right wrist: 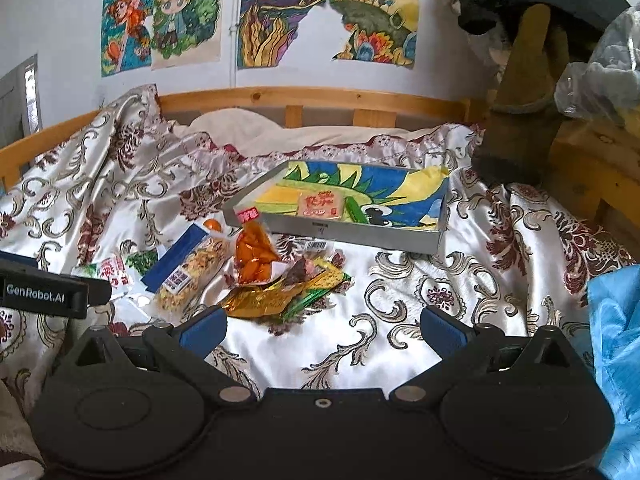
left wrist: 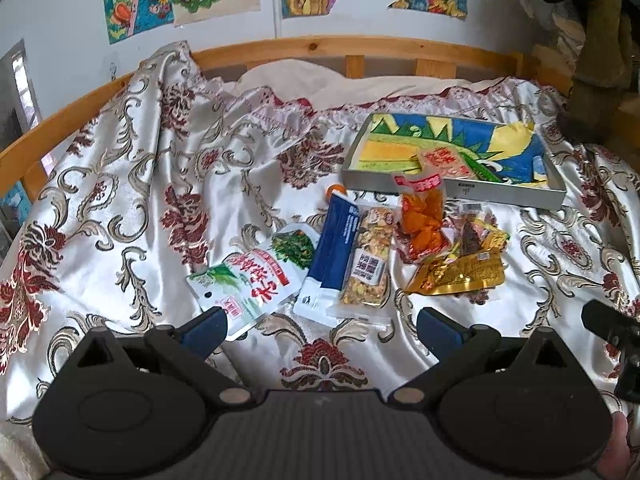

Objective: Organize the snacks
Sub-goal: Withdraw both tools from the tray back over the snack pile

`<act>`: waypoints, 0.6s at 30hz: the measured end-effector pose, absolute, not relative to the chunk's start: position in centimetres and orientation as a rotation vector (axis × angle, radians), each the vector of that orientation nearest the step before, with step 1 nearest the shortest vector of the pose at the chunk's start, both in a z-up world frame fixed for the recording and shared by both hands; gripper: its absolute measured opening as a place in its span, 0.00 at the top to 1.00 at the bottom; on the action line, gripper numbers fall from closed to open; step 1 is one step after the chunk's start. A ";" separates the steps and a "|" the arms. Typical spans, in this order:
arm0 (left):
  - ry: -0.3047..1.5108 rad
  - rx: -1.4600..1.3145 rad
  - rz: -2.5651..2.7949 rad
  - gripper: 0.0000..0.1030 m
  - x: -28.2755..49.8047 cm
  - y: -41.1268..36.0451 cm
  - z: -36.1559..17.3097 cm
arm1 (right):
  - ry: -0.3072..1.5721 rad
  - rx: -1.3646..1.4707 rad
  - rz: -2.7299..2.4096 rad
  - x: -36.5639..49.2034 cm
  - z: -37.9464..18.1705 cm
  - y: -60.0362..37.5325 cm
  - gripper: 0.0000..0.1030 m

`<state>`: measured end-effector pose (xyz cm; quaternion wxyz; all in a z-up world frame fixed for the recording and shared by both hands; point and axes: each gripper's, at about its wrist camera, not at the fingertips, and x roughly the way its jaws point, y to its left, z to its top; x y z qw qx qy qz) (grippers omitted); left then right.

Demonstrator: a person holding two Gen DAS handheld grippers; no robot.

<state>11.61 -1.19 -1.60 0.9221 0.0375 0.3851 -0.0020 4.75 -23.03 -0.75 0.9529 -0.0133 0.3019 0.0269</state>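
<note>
**Snacks piled on a patterned bedspread, one packet already in the tray**

I hold a gripper in each hand above a bed draped in a shiny white bedspread with red and gold floral swirls. My left gripper has its blue-padded fingers spread wide, nothing between them. My right gripper is spread wide too, also empty, and hangs over bare cloth to the right of the snacks.

The snacks lie in a loose heap near the middle of the bed. From left to right in the left wrist view: a white and green packet with red lettering, a blue pouch, a clear nut bar touching the pouch, a clear bag of orange pieces, and gold foil packets nearest the right. A small orange ball sits just beyond the blue pouch.

Farther away, to the right, a shallow grey tray lined with a bright drawing holds one pale pink packet. A wooden bed rail runs along the far side, with colourful drawings on the wall above
</note>
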 end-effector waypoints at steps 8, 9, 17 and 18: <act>0.881 0.078 -0.012 0.00 13.8 -0.6 -2.0 | 0.672 -0.027 0.111 6.1 -1.4 -22.4 0.01; 0.887 0.079 -0.018 0.00 14.1 -0.6 -2.0 | 0.677 -0.029 0.120 6.3 -1.4 -22.4 0.01; 0.902 0.075 -0.065 0.00 17.2 0.0 -2.8 | 0.671 -0.137 0.210 8.1 -1.4 -21.7 0.01; 0.913 0.059 -0.072 0.00 17.7 0.1 -3.0 | 0.667 -0.155 0.224 8.4 -1.4 -21.6 0.01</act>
